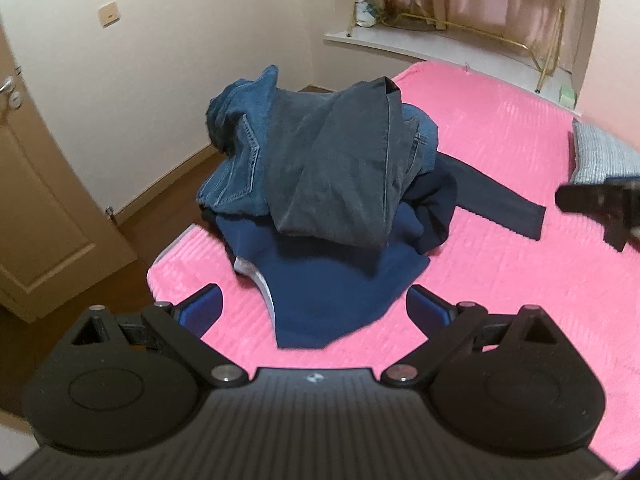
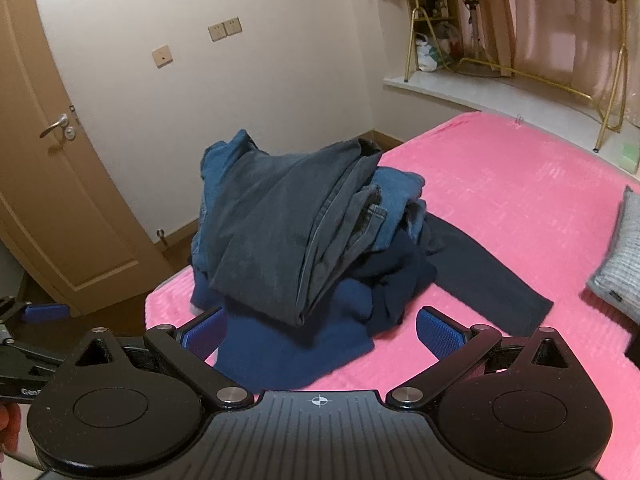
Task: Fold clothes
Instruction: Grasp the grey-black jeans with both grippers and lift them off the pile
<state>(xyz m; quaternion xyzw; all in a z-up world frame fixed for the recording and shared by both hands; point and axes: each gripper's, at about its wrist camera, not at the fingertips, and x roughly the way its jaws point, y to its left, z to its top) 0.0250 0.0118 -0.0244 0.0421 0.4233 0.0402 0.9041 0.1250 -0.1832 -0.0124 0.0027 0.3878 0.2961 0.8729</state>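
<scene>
Left gripper [image 1: 314,308] hangs over the near edge of the bed [image 1: 500,280], fingers spread wide, blue pads [image 1: 202,312] bare, nothing between them. The hem of a navy top [image 1: 332,296] lies on the cover just ahead of the gap, not touched by either finger.

Right gripper [image 2: 320,330] sits beside it, to the right along the same near edge, likewise spread and gripping nothing. Its pads [image 2: 438,334] flank the front of the same navy top [image 2: 280,356]. The right wrist view catches the left tool low at its left edge, with a bit of a hand [image 2: 10,416] behind it.

The clothes pile sits toward the near left corner of the bed, by the edge facing the door. Bottom layer: the navy top, spread flat, a pale inner band showing at its left. On it, dark grey jeans [image 1: 340,168], loosely folded and heaped. Under and behind those, blue jeans [image 1: 240,148], stitched back pocket facing left, bunched up to the highest point of the pile. A darker black garment [image 1: 496,196] trails from the pile's right side, one long piece lying flat on the pink cover toward the bed's middle.

Further right, near the right edge, a grey knitted cushion [image 1: 604,152].

Beyond the bed: a tan door [image 2: 60,200] at left, wall sockets [image 2: 225,29], a window ledge [image 2: 480,88] bearing a gold-coloured rack [image 2: 616,80], pink curtains [image 2: 560,20] behind.
</scene>
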